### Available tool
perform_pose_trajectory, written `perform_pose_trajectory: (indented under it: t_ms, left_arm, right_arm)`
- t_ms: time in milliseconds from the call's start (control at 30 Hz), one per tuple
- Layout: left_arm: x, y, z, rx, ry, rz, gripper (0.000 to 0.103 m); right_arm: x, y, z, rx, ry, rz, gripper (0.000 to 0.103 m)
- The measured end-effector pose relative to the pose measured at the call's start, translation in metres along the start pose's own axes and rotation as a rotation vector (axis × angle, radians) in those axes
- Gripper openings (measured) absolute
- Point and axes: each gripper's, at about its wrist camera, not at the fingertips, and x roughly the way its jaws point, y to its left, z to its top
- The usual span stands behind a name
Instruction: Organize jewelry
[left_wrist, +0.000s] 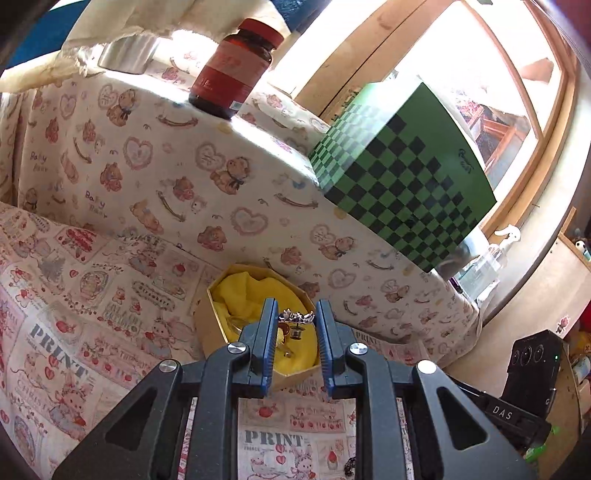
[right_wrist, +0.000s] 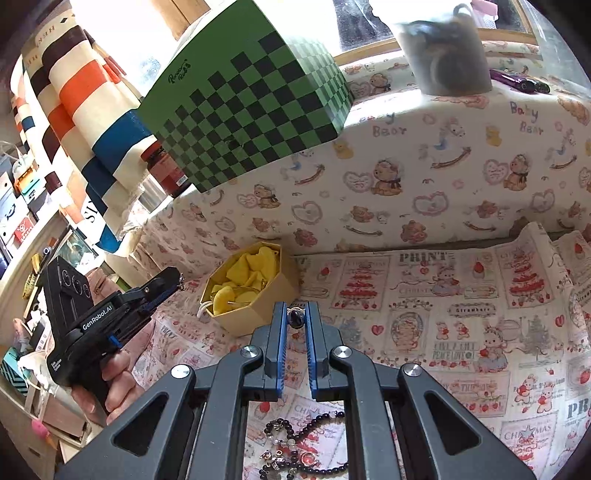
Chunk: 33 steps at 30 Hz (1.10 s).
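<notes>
Printed cloth below, left gripper (left_wrist: 295, 317) tilted down pinching silver brooch (left_wrist: 296, 316) over yellow-lined box (left_wrist: 207, 325), right gripper (right_wrist: 295, 314) clamping dark-stoned ring (right_wrist: 294, 316).

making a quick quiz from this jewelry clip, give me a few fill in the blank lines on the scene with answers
1. The octagonal box is lined with ____ cloth.
2. The left gripper is shut on a small ____ piece of jewelry.
3. The big box on the raised ledge has a green and black ____ pattern.
4. The beaded necklace lies on the printed cloth just below the ____ gripper.

Missing words: yellow; silver; checkered; right
</notes>
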Motion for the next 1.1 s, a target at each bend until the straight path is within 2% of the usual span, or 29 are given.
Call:
perform_pose_trajectory:
  t_ms: [200, 433, 600, 700, 733, 767, 833, 900, 1000, 1100]
  left_arm:
    - [-0.003, 0.008, 0.003, -0.036, -0.004, -0.002, 0.019]
    - [-0.015, 0.013, 0.006, -0.036, -0.044, 0.013, 0.020]
    - [-0.016, 0.018, 0.007, -0.046, -0.047, 0.020, 0.020]
    - [-0.018, 0.018, 0.009, -0.050, -0.048, -0.002, 0.020]
    - [-0.020, 0.017, 0.009, -0.050, -0.051, -0.005, 0.020]
    - [-0.021, 0.017, 0.009, -0.048, -0.053, -0.009, 0.020]
    - [-0.021, 0.015, 0.008, -0.042, -0.049, -0.013, 0.020]
    - [-0.019, 0.012, 0.008, -0.031, -0.043, -0.010, 0.020]
    - [-0.015, 0.007, 0.006, -0.009, -0.032, -0.008, 0.020]
    - [-0.005, 0.005, 0.004, -0.006, -0.015, -0.045, 0.020]
  right_arm:
    - [0.010, 0.018, 0.008, -0.019, -0.006, 0.012, 0.010]
    - [0.055, 0.066, 0.025, -0.059, 0.023, 0.042, 0.010]
    - [0.087, 0.073, 0.033, -0.039, 0.021, 0.004, 0.010]
    - [0.101, 0.073, 0.037, -0.048, 0.044, 0.003, 0.011]
    - [0.105, 0.072, 0.038, -0.049, 0.063, 0.007, 0.017]
    - [0.107, 0.071, 0.038, -0.051, 0.081, 0.009, 0.032]
    - [0.106, 0.068, 0.038, -0.051, 0.082, -0.001, 0.048]
    - [0.095, 0.065, 0.035, -0.057, 0.040, -0.027, 0.048]
    - [0.075, 0.056, 0.031, -0.045, 0.043, -0.043, 0.048]
    - [0.046, 0.049, 0.023, -0.085, 0.018, -0.091, 0.048]
